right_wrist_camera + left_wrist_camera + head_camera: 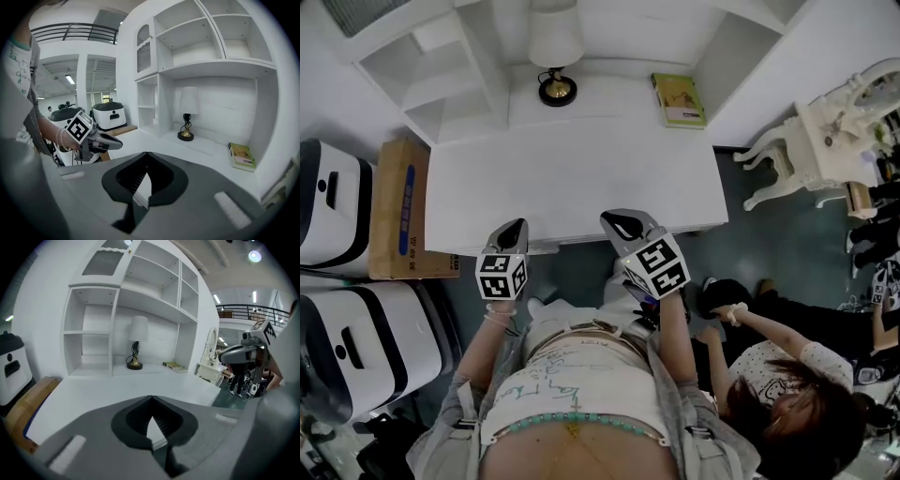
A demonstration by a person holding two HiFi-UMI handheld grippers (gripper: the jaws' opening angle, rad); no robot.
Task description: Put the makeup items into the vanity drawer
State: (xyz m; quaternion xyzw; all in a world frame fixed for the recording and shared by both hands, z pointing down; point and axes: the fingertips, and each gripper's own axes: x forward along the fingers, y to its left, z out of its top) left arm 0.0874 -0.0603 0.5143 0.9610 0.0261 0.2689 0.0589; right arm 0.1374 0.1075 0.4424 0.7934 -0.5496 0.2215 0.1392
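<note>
Makeup items are nowhere in view. The vanity top [572, 178] carries only a lamp [556, 56] and a book [679, 99], and no open drawer shows, so they're likely already stowed. The left gripper [517, 228] and right gripper [621, 223] hover side by side at the near edge, probably where the drawer sits. Both have jaws together, empty, touching nothing.

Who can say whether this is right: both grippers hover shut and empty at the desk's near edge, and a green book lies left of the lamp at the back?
Not quite. The head view shows the green book right of the lamp, not left. The left gripper and right gripper do hover shut and empty at the near edge of the desk.
</note>
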